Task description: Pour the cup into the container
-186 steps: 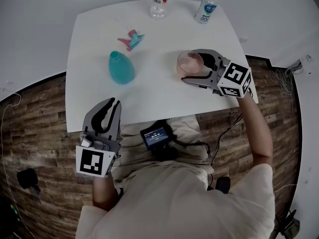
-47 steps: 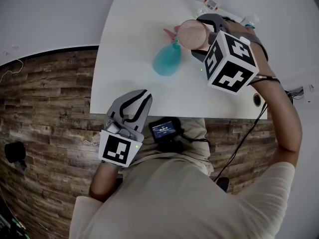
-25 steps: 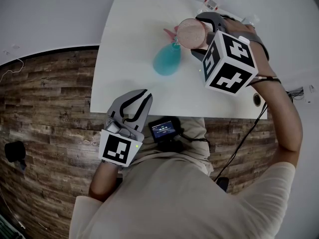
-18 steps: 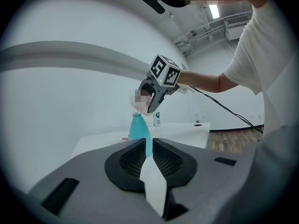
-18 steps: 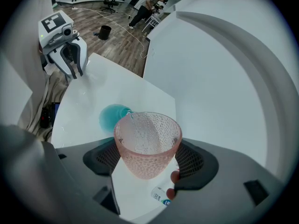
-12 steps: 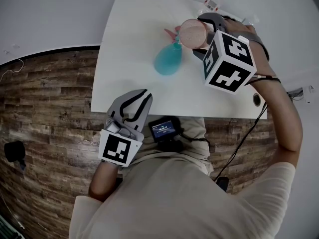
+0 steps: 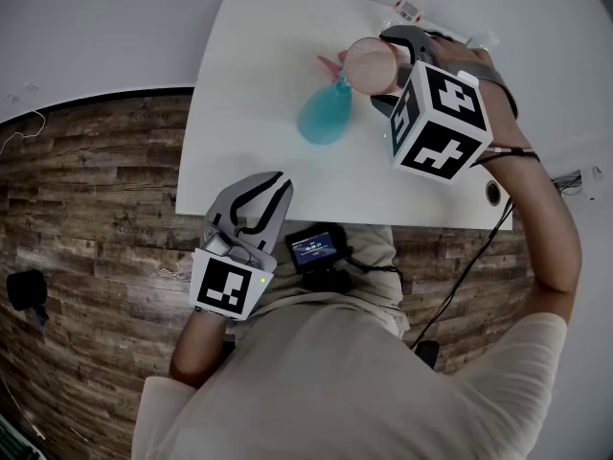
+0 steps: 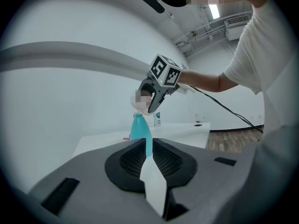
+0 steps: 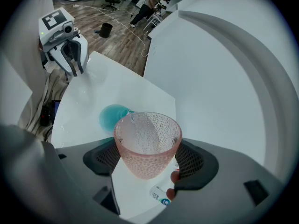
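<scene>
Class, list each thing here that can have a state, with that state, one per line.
Teal bottle: upright on table.
Pink cup: gripped, tipped over the bottle's neck.
Right claw: shut on the cup.
Left claw: shut, empty.
Spray head: lying on table.

White table (image 7: 249,113) vs curved white wall (image 7: 96,27), wood-plank floor (image 7: 86,209), ceiling strip light (image 8: 215,10) on, bright rm

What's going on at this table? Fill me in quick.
A person works with a gripper in each hand. The right gripper clamps a pink dimpled cup, tipped over the mouth of the teal bottle standing on the white table. Whether liquid is running can't be made out. The left gripper is shut and empty, held off the table's near edge.
</scene>
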A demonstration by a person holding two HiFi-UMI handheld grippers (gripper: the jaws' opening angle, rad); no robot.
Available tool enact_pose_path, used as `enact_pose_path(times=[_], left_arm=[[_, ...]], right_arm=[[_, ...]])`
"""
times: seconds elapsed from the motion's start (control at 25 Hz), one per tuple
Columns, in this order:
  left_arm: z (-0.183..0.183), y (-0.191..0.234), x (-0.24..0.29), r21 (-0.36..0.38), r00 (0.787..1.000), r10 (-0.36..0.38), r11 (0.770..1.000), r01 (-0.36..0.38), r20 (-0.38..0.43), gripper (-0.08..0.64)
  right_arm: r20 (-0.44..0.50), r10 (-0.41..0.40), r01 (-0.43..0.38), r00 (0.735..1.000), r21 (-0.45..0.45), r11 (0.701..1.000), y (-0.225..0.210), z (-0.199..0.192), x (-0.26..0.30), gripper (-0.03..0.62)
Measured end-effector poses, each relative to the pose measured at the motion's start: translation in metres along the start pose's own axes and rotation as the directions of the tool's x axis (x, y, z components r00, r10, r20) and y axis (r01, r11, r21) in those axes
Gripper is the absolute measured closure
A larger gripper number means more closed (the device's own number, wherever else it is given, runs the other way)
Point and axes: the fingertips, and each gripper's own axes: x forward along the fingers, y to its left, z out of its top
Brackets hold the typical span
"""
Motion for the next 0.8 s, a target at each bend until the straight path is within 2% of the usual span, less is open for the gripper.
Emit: enact_pose_path(times=[0.8], left_arm=[[-0.0015,0.0009,-0.0044,-0.008,1.000,0.006,1.000,-0.006,0.000,0.520]], right_arm=[[-0.032,-0.004,0.004,0.999,-0.017,1.000,0.0004,-0.0029,0.0024,0.221]])
